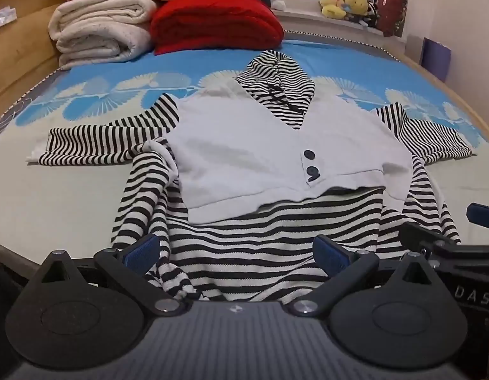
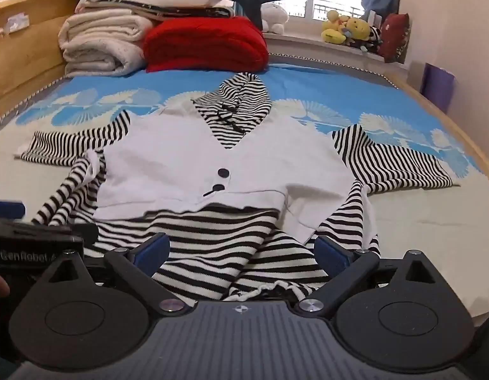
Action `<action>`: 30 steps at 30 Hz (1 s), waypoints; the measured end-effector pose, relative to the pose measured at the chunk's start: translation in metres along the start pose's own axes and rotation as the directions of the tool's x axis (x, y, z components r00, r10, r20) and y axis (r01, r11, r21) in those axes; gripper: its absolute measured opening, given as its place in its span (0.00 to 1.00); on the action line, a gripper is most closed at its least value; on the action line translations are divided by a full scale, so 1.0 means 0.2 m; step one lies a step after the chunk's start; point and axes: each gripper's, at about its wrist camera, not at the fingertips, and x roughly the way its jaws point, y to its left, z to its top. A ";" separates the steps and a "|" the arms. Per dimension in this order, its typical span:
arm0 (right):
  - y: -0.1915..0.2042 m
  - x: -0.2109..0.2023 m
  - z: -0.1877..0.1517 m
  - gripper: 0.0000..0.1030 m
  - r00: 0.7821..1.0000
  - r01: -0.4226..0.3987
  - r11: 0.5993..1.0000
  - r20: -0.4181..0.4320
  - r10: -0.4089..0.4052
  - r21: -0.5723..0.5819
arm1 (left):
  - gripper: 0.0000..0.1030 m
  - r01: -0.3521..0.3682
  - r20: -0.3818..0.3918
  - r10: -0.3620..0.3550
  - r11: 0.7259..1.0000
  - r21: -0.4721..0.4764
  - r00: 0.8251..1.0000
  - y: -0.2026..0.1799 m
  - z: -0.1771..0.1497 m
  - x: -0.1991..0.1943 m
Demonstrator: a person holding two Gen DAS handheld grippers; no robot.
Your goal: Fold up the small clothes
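We see a small hooded garment [image 1: 276,145], white vest-front over black-and-white stripes, spread face up on the bed [image 1: 54,196]. Its long axis runs from the striped hem [image 1: 263,253] at the bed's near edge to the hood [image 1: 277,79] pointing toward the far edge, and its two striped sleeves lie out sideways toward the bed's left and right edges.

The left gripper [image 1: 239,255] hangs tilted downward over the hem's left half, jaws spread wide and holding nothing; the rumpled left hem corner [image 1: 171,278] lies between and just below its blue pads, and we cannot tell whether cloth touches them. The right gripper [image 2: 242,253] sits alongside it over the hem's right half, likewise wide open and empty, with a bunched fold of striped cloth [image 2: 266,285] beneath it.

We judge that the coming move turns on this: the hem lies directly ahead of and under both grippers, one corner to each, while the sleeves lie well apart to either side. The left sleeve [image 1: 95,142] is nearer the left gripper, the right sleeve [image 2: 399,164] nearer the right.

No container takes part. At the bed's far left corner stand folded cream bedding [image 1: 98,31] and a red blanket [image 1: 215,23], well apart from the garment; plush toys [image 1: 345,4] sit on the sill beyond.
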 end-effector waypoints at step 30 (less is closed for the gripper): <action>0.03 0.04 -0.01 0.95 0.999 0.028 0.998 0.017 -0.027 -0.048 | 0.99 -0.036 -0.028 0.036 0.999 -0.029 0.999 -0.04 -0.10 0.06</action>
